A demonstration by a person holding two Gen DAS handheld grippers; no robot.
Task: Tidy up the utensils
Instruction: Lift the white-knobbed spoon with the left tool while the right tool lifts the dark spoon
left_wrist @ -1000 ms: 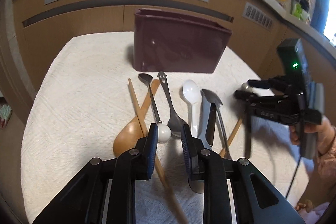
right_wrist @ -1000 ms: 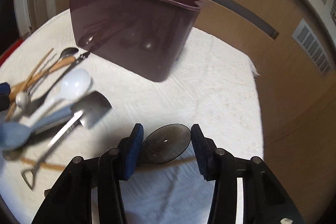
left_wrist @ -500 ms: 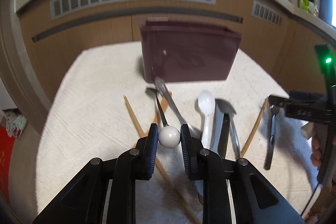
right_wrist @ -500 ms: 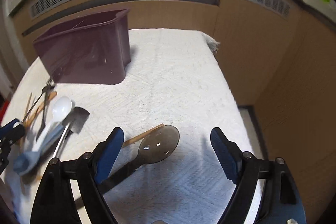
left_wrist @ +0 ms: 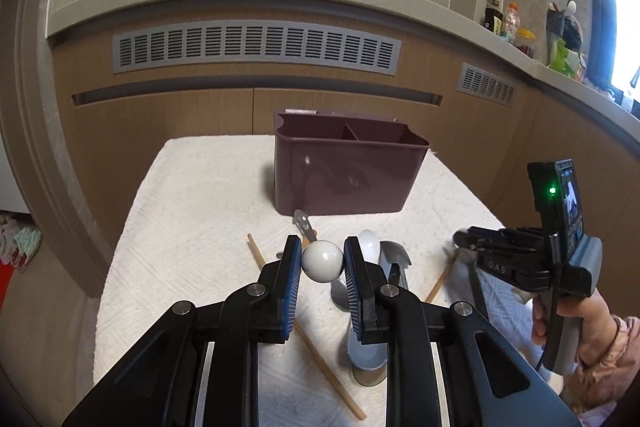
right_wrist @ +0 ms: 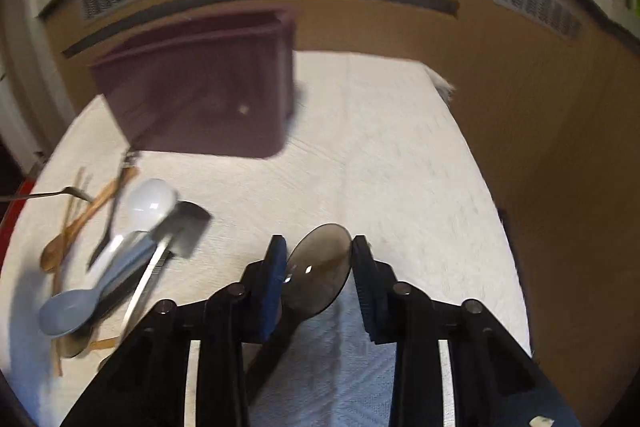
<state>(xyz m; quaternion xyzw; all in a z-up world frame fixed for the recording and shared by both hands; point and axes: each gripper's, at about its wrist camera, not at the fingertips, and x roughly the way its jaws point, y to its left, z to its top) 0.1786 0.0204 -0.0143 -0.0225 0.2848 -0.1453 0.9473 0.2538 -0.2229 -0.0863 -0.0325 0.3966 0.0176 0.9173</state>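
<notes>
My left gripper (left_wrist: 322,263) is shut on the white ball end (left_wrist: 322,261) of a metal spoon, held above the white cloth; the spoon's bowl (right_wrist: 74,191) shows lifted at the left of the right wrist view. My right gripper (right_wrist: 318,267) is shut on the bowl of a dark translucent spoon (right_wrist: 320,267), raised off the cloth. The maroon utensil bin (left_wrist: 348,167) with a divider stands upright at the far middle of the table; it also shows in the right wrist view (right_wrist: 200,87).
Loose utensils lie on the cloth: a white plastic spoon (right_wrist: 150,205), a blue-grey spoon (right_wrist: 70,311), a metal shovel-shaped spoon (right_wrist: 188,227), a wooden spoon (right_wrist: 72,231), chopsticks (left_wrist: 256,255). Wooden cabinets (left_wrist: 160,131) stand behind the table.
My left gripper closed on the ball-ended spoon and lifted it off the pile. My right gripper opened wide, then closed on the dark spoon's bowl and raised it.
</notes>
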